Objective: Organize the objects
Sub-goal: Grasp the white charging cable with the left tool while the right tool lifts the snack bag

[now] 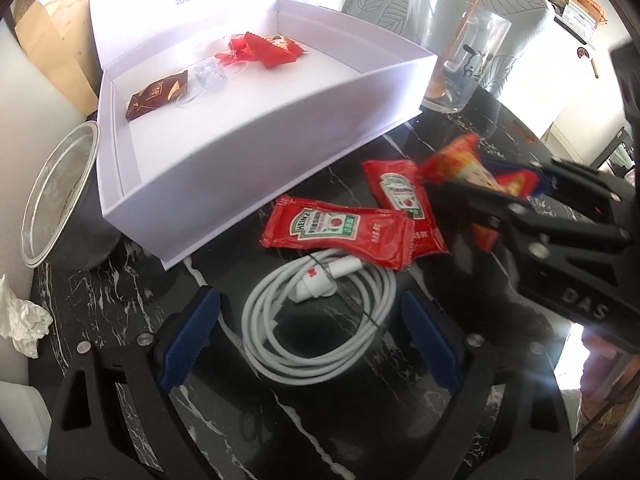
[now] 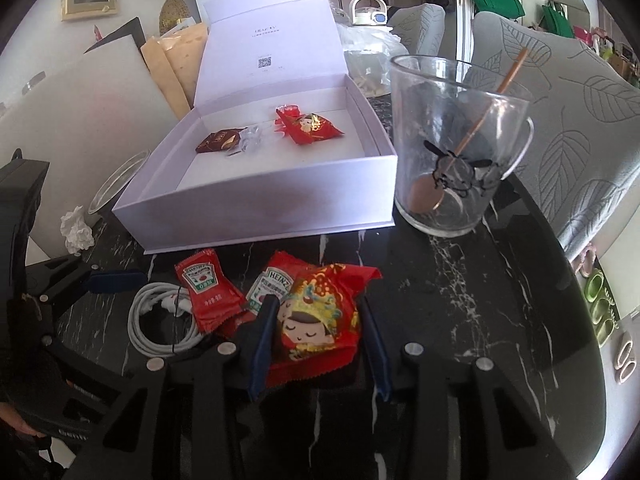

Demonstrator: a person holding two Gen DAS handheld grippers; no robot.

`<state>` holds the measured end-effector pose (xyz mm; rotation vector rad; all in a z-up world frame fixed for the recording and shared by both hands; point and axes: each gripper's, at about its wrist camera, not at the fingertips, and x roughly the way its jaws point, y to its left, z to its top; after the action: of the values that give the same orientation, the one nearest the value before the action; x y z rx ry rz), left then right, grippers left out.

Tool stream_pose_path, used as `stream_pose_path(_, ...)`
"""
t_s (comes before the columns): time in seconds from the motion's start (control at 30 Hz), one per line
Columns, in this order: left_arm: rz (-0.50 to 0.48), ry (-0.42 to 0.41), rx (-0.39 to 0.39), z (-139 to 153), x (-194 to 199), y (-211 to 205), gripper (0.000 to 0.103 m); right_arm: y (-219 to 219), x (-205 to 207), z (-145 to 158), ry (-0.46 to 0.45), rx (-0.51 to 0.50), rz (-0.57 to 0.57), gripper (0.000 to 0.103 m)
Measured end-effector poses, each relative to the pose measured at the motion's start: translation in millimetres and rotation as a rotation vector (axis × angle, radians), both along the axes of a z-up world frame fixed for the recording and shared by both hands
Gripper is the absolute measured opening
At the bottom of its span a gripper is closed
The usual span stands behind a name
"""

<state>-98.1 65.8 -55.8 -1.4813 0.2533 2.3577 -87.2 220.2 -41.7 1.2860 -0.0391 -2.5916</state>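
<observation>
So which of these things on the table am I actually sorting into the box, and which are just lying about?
For the job:
- white box, lid open
- cartoon-face snack packet, gripped by the right gripper
- two ketchup sachets
- coiled white cable, between the open left gripper fingers

Probably just lying about:
- glass with spoon
- crumpled tissue
- round tin

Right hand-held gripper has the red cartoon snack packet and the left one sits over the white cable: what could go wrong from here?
1. The right hand-held gripper pinches only the soft snack packet, which could slip or crumple on the way to the white box.
2. One ketchup packet lies over the cable; lifting the cable with the open left hand-held gripper may drag it.
3. The glass stands beside the box and could be knocked.
</observation>
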Motion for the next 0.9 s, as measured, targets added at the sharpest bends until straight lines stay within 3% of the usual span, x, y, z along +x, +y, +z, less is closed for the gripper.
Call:
stream_pose_path(0.03, 0.005, -0.005, -0.002, 0, -1, -1, 0.089, 2, 3, 0, -0.002, -0.003, -0.004, 0.042)
stream_pose_path(0.13, 0.030, 0.011, 0.008, 5, 1, -6, 0.068, 9, 11, -1, -0.008, -0.009, -0.023, 0.042)
stream_pose_path(0.57, 0.055, -0.070, 0.136, 10, 22, -26, 0.067, 13, 42, 4, 0.000, -0.040, -0.030, 0.042)
stream_pose_path(0.9, 0.076, -0.041, 0.135, 21, 40, -35, 0.067, 1, 55, 3, -0.003, -0.051, 0.004, 0.041)
